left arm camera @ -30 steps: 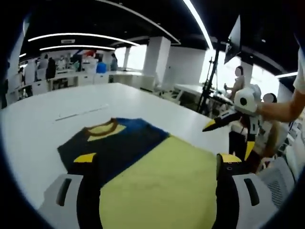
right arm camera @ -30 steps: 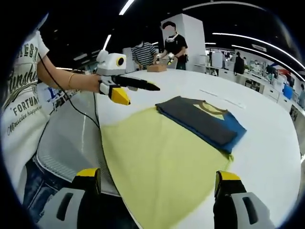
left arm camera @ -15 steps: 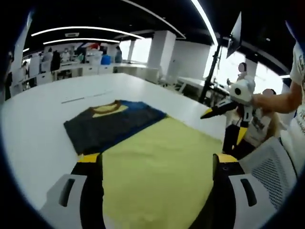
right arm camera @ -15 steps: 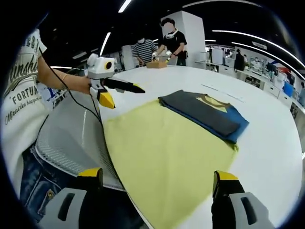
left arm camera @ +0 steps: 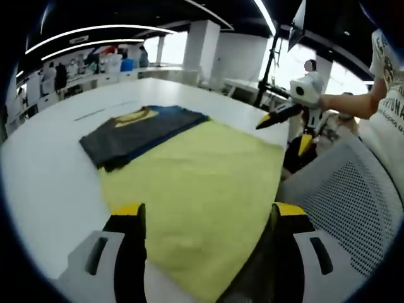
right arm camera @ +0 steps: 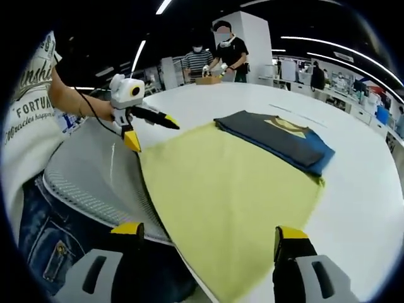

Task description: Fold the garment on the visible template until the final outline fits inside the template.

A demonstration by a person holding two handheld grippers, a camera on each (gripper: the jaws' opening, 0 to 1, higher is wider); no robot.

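Folded garment [left arm camera: 136,129] and yellow template [left arm camera: 196,189] on white tabletop [left arm camera: 44,170].
Garment: dark grey and blue knit, yellow collar panel, folded flat into a rectangle, lying at the template's far edge and overlapping it. Template: matte yellow sheet, roughly rectangular. Left tool [left arm camera: 205,214] and right tool [right arm camera: 205,233]: yellow-tipped jaws apart, holding nothing, above the template's near edge.

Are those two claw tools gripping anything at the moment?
Nothing. The left gripper and right gripper are open above the yellow cloth template.
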